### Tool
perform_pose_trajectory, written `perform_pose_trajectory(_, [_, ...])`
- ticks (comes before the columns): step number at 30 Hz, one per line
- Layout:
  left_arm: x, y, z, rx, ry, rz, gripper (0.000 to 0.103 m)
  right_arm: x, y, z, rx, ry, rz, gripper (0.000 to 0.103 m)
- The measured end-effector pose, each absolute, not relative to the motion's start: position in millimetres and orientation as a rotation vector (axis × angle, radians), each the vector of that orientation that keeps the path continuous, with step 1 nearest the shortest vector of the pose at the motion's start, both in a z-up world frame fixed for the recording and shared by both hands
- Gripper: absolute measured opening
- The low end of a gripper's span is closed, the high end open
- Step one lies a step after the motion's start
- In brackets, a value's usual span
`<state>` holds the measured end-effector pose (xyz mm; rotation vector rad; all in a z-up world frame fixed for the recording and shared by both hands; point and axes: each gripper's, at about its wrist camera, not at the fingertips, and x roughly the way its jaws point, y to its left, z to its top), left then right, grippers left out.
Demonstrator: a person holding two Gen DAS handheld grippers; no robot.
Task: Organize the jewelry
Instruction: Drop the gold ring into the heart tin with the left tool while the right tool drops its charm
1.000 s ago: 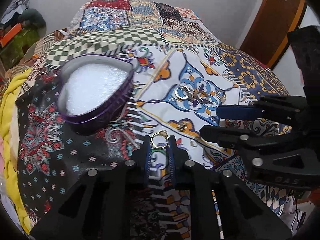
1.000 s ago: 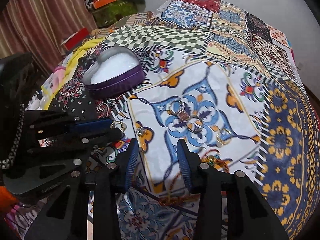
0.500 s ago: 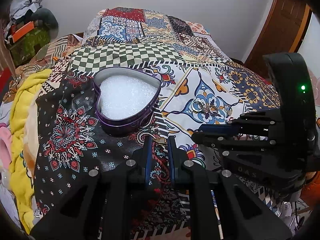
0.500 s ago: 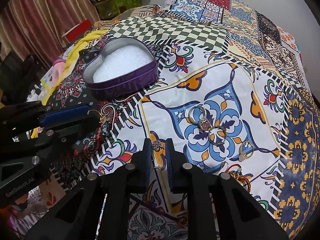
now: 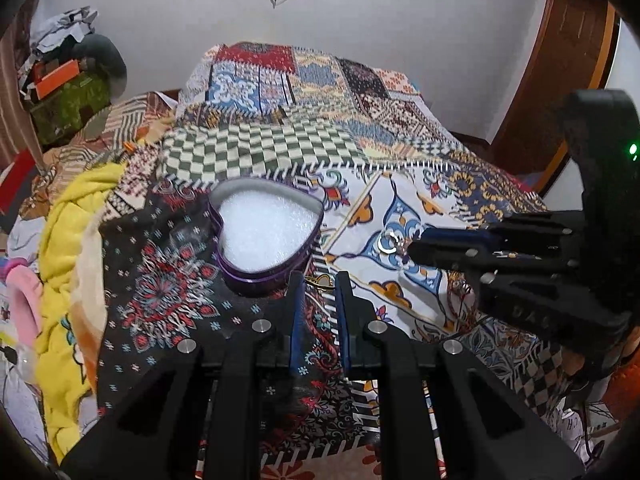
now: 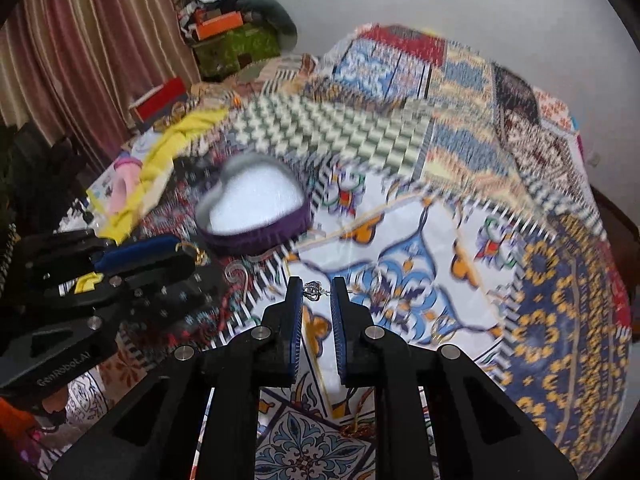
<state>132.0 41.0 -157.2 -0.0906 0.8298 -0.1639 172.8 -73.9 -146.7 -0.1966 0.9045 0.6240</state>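
Here, nearest first:
Left tool point(image 5: 318, 280): jaws narrowed on a small gold ring point(image 5: 320, 280), held at the tips, close to the near edge of the box.
Right tool point(image 6: 316, 290): jaws narrowed on a small silver crown-shaped piece point(image 6: 313, 290), lifted clear of the bed.
Heart-shaped box point(image 5: 266, 232): a purple tin, lid off, lined with white foam; it sits on the bed just beyond the left tool and holds no jewelry that can be seen.
Loose jewelry: a few silver rings point(image 5: 386, 242) lie on the blue and white part of the cover, right of the box, partly hidden by the right tool.
Progress: early, in my judgement; two pieces are picked up, none is in the box, and several are left on the bed.
Bed cover point(image 5: 280, 136): a busy patchwork of checks, florals and tile patterns, with a yellow blanket point(image 5: 68, 248) bunched along its left side.
Room: white wall behind, a wooden door point(image 5: 568, 80) at far right, striped curtains point(image 6: 80, 40) and piled boxes at far left.
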Motion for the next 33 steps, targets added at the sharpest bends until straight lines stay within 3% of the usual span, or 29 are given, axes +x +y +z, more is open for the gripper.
perform_pose_trajectory(19, [133.5,73.5,-110.4,-0.099,0.690,-0.067,0.014,187.4,-49.3,-85.9,-0.137,0.730,0.656,0.012])
perform_pose_trajectory(33, [154.0,92.5,-125.6,-0.133,0.716,-0.059,0.014,211.5,-7.8,-117.7,-0.144,0.812,0.711,0.012])
